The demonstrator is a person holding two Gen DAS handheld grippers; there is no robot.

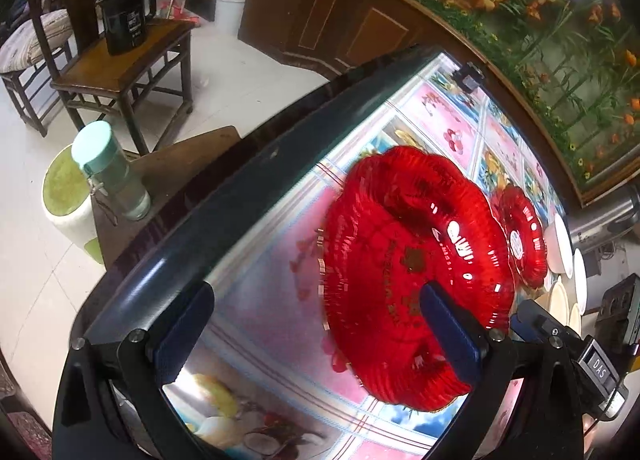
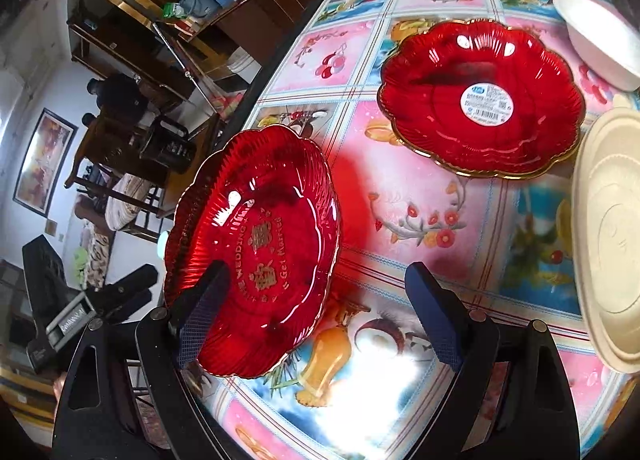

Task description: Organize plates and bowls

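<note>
Near the counter (image 2: 420, 195) edge, a red plate (image 2: 256, 256) is sitting tilted between both tongs; the left tongs (image 1: 320, 332) and right tongs (image 2: 316, 320) are gaping wide, gripping nothing, a second red plate (image 2: 480, 99) lying beyond

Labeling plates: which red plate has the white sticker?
The far red plate, lying flat by the white bowl. The near red plate has gold lettering instead.

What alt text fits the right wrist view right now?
The right gripper hangs open over a flowered tablecloth, its left finger over a red plate with gold lettering. A second red plate with a white sticker lies beyond, beside a white bowl.
</note>
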